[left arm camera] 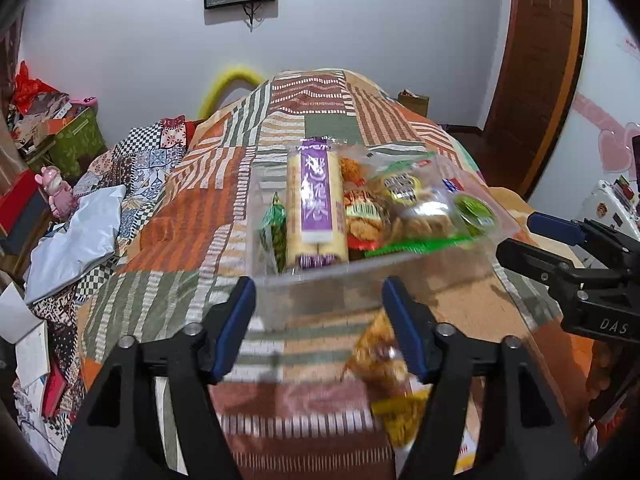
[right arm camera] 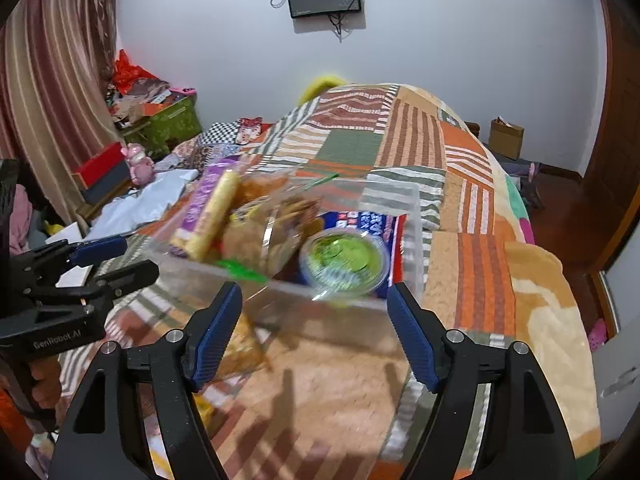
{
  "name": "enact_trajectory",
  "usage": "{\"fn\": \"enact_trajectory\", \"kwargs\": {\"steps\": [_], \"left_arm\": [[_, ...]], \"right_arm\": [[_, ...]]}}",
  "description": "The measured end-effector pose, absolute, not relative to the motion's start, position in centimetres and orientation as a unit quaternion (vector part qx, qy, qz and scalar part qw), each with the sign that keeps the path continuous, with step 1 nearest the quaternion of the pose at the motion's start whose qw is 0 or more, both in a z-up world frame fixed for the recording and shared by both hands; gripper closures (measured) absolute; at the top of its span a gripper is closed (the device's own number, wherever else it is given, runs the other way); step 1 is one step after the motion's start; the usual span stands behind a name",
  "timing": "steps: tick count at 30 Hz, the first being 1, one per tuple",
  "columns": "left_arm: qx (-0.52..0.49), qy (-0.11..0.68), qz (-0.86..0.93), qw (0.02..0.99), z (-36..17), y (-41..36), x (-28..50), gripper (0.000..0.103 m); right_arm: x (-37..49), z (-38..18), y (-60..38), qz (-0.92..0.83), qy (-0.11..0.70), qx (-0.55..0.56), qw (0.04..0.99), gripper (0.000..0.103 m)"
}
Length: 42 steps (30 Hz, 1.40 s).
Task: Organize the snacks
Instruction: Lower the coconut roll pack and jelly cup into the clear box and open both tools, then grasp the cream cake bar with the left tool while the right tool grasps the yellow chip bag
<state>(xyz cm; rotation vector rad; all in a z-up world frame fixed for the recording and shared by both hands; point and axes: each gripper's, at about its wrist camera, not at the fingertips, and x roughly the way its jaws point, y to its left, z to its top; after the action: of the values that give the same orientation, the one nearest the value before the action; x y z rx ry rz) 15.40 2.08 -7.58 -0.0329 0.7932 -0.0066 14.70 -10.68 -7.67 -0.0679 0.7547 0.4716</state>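
A clear plastic box (left arm camera: pixel 320 280) sits on the patchwork bed, filled with snacks: a long cream pack with a purple label (left arm camera: pixel 316 204), a green packet (left arm camera: pixel 274 228), biscuit packs and a green-lidded cup (left arm camera: pixel 476 210). My left gripper (left arm camera: pixel 320 308) is open just in front of the box's near wall. A yellow-brown snack packet (left arm camera: pixel 380 360) lies blurred on the bed by its right finger. My right gripper (right arm camera: pixel 314 320) is open before the same box (right arm camera: pixel 416 232), near the green cup (right arm camera: pixel 344 262). The right gripper also shows in the left wrist view (left arm camera: pixel 560 248).
The patchwork quilt (left arm camera: pixel 200 220) covers the bed. White bags and clutter (left arm camera: pixel 76 240) lie at the left, with a green crate (left arm camera: pixel 76 144) and a pink figurine (left arm camera: pixel 56 196). A wooden door (left arm camera: pixel 540 80) stands at the right. A cardboard box (right arm camera: pixel 506 138) sits by the far wall.
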Motion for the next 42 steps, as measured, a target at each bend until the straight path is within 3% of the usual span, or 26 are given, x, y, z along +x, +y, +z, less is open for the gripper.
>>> {"fn": "enact_trajectory", "kwargs": {"steps": [24, 27, 28, 29, 34, 35, 42], "left_arm": [[-0.025, 0.437, -0.03, 0.898, -12.3, 4.7, 7.6, 0.031], [-0.029, 0.439, -0.032, 0.898, -12.4, 4.7, 7.7, 0.031], [-0.03, 0.439, -0.032, 0.897, -12.5, 4.6, 7.8, 0.031], [-0.031, 0.44, -0.032, 0.897, -12.5, 4.5, 7.9, 0.031], [-0.028, 0.442, -0.04, 0.895, -12.4, 3.4, 8.8, 0.031], [-0.026, 0.443, -0.042, 0.895, -12.4, 3.1, 9.0, 0.031], [-0.021, 0.459, -0.06, 0.886, -13.2, 0.6, 12.1, 0.031]], "right_arm": [[9.8, -15.5, -2.5, 0.296, 0.482, -0.104, 0.818, 0.026], [9.7, -15.3, -2.5, 0.304, 0.479, -0.106, 0.817, 0.037], [9.7, -15.2, -2.6, 0.309, 0.478, -0.105, 0.816, 0.048], [9.5, -15.1, -2.7, 0.311, 0.476, -0.106, 0.816, 0.052], [9.0, -14.8, -4.6, 0.311, 0.469, -0.086, 0.823, 0.06], [8.9, -14.6, -5.2, 0.31, 0.464, -0.081, 0.826, 0.067], [9.7, -13.5, -8.9, 0.297, 0.445, -0.052, 0.843, 0.073]]}}
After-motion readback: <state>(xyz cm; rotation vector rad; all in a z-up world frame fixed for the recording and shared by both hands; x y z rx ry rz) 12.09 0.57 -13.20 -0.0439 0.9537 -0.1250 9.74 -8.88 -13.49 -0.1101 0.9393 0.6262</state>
